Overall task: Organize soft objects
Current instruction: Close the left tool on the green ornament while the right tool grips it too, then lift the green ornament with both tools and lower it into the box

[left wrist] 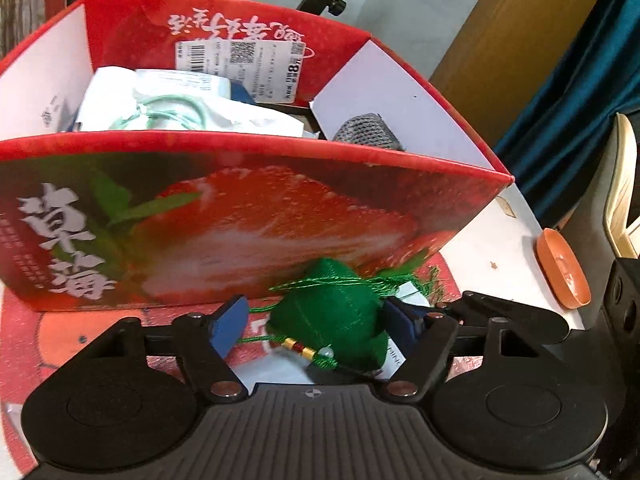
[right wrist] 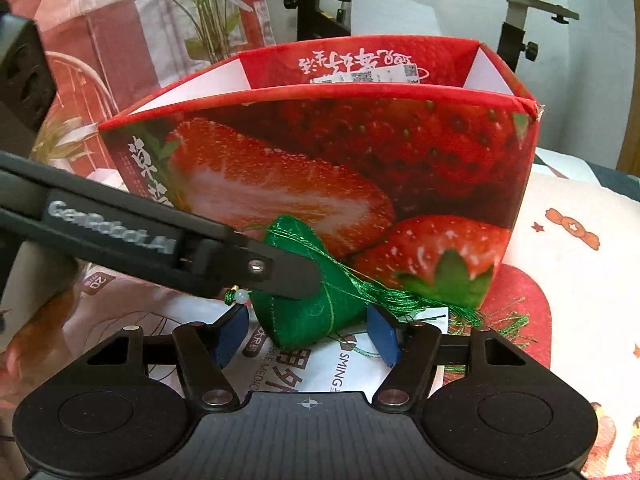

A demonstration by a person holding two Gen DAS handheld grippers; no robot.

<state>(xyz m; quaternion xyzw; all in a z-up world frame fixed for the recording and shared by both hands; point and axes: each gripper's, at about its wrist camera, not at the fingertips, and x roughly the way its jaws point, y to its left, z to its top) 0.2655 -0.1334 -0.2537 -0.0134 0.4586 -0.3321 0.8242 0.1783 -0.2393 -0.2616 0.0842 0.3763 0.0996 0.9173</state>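
A green fabric sachet [left wrist: 332,316] with a green tassel and beads lies in front of a red strawberry-print box [left wrist: 240,216]. My left gripper [left wrist: 316,326] is open around it, the right pad touching it, a gap at the left pad. In the right wrist view the sachet [right wrist: 304,312] lies between the open pads of my right gripper [right wrist: 306,336], with gaps on both sides. The left gripper's black finger [right wrist: 280,272] reaches in from the left and lies across the sachet. The box [right wrist: 320,168] stands just behind.
The box holds white packets [left wrist: 160,112] and a grey knitted item [left wrist: 366,130]. A white printed packet [right wrist: 320,364] lies under the sachet on a red-patterned cloth. An orange dish [left wrist: 562,266] sits at the table's right edge. A plant [right wrist: 208,4] and stands are behind.
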